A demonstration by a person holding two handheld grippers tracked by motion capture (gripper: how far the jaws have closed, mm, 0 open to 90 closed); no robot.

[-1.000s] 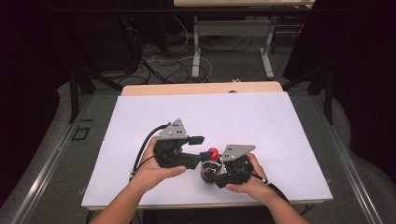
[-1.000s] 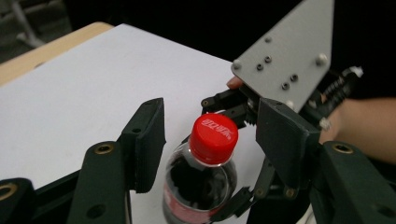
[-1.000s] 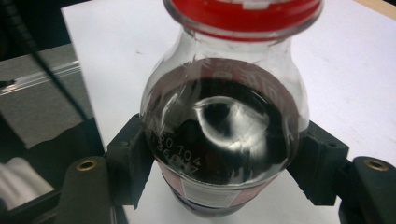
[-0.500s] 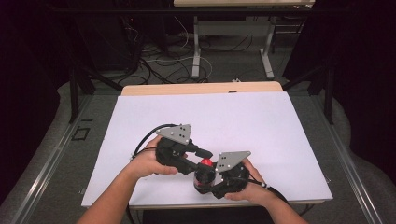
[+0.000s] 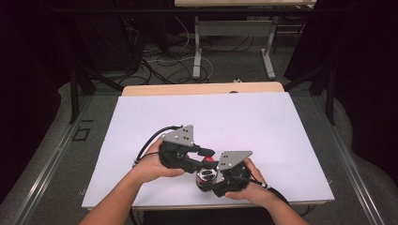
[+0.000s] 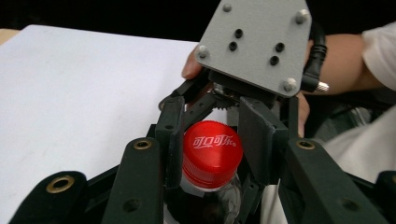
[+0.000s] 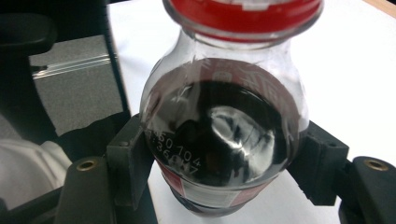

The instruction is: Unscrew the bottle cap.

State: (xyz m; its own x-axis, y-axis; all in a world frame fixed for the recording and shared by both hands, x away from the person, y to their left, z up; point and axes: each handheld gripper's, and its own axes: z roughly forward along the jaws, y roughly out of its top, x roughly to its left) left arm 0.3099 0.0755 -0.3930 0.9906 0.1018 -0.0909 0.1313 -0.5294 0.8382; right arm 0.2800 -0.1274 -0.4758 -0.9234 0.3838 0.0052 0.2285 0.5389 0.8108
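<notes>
A small clear bottle [image 7: 224,140] of dark cola with a red cap [image 6: 212,154] is held near the table's front edge. My right gripper [image 7: 224,163] is shut on the bottle's rounded shoulder, one pad on each side. My left gripper [image 6: 212,140] has just been closing, and its pads now press on both sides of the red cap. In the high view the left gripper [image 5: 205,155] reaches in from the left to the cap [image 5: 208,159], and the right gripper [image 5: 209,180] holds the bottle [image 5: 205,176] from the right. The right gripper's grey plate [image 6: 257,46] faces the left gripper view.
The white table top [image 5: 211,117] stretches out behind the hands, with a wooden strip [image 5: 202,89] along its far edge. Beyond it are table legs and cables on the floor [image 5: 187,61]. A white sleeve [image 6: 380,51] shows at the right.
The bottle and right gripper shifted a little left and toward the front edge. The left gripper followed and its jaws closed onto the red cap.
</notes>
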